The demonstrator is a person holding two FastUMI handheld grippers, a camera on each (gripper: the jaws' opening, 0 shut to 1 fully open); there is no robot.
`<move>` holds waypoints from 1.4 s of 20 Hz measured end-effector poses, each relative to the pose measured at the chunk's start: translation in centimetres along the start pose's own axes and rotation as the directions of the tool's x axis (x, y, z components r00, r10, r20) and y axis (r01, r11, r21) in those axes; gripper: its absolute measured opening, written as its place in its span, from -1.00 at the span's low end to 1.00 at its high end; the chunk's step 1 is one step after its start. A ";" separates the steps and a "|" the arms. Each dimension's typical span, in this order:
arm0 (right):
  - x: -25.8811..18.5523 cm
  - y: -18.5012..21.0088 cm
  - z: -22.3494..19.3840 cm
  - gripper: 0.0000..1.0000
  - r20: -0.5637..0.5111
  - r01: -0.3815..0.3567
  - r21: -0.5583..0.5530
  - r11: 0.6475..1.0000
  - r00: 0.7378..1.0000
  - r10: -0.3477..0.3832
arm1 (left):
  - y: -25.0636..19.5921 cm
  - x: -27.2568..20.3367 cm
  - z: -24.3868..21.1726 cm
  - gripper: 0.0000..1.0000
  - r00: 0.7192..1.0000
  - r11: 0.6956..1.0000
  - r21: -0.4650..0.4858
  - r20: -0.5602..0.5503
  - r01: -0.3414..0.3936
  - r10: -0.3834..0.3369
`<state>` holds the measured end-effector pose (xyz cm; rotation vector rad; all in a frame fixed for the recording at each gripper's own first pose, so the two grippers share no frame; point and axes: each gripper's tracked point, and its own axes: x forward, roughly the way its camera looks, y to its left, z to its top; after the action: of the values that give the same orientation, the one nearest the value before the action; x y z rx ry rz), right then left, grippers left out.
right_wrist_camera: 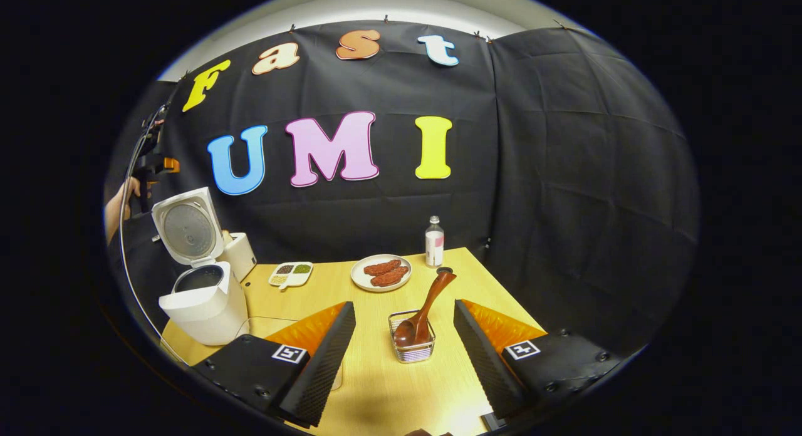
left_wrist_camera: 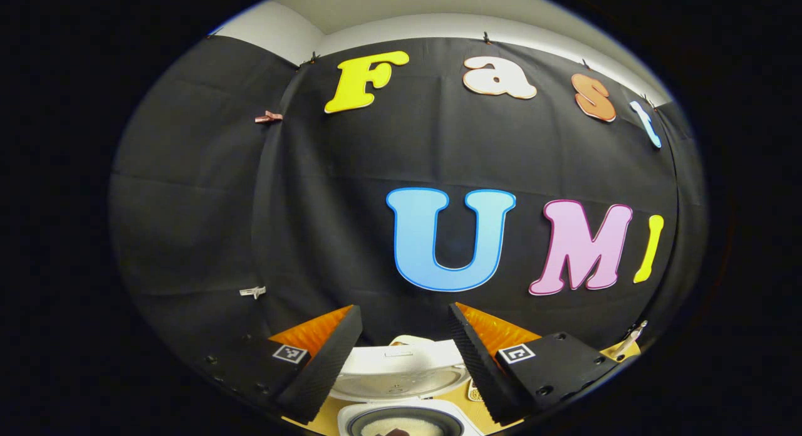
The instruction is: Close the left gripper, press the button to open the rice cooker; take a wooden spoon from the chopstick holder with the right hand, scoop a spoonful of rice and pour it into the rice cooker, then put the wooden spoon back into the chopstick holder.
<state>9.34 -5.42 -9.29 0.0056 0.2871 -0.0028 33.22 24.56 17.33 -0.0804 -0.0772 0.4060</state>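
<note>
- Gaping wide, the right gripper (right_wrist_camera: 404, 345) hangs over the table (right_wrist_camera: 376, 386), grasping nothing; the wooden spoon (right_wrist_camera: 426, 311) leans bowl-down in the chopstick holder (right_wrist_camera: 411, 348) (a small wire basket) between its fingers.
- Farther off sit a plate (right_wrist_camera: 381, 272) and bottle (right_wrist_camera: 434, 241).
- At far left, the rice cooker (right_wrist_camera: 203, 298) stands with its lid up.
- The left gripper (left_wrist_camera: 404, 361), likewise spread and empty, hovers above the cooker's open pot.
</note>
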 end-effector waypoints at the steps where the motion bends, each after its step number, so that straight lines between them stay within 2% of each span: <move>1: -0.2 0.4 0.0 0.97 -0.002 0.000 0.005 1.000 1.000 0.000 | 0.0 1.2 -1.0 0.89 1.000 1.000 -0.019 -0.028 -0.003 0.003; 4: -0.5 1.5 0.1 0.98 0.003 0.001 0.009 1.000 1.000 -0.001 | 0.6 3.8 -3.4 0.90 0.995 0.998 -0.057 -0.092 -0.033 0.028; 7: -1.1 2.2 -0.8 0.97 -0.016 -0.007 -0.003 1.000 1.000 0.006 | 1.6 4.9 -5.8 0.91 0.982 0.997 -0.008 -0.176 -0.073 0.070; 11: -1.3 3.0 -1.5 0.97 -0.032 -0.043 0.004 0.999 0.999 0.043 | 0.8 4.4 -6.3 0.99 0.974 0.997 0.057 -0.221 -0.045 0.057; 22: 1.0 1.5 -1.7 0.98 -0.045 -0.126 0.036 0.991 0.991 0.127 | -1.2 -4.7 -10.2 0.99 0.920 0.999 0.011 -0.391 -0.038 0.039; 28: 2.0 -0.8 -2.7 0.97 -0.077 -0.149 0.011 0.989 0.986 0.149 | -2.5 -10.3 -17.1 0.98 0.870 0.998 -0.004 -0.491 -0.059 0.049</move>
<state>10.51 -6.21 -12.47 0.0321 0.3634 0.1459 26.30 17.15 -0.03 -0.2032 0.4275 0.4307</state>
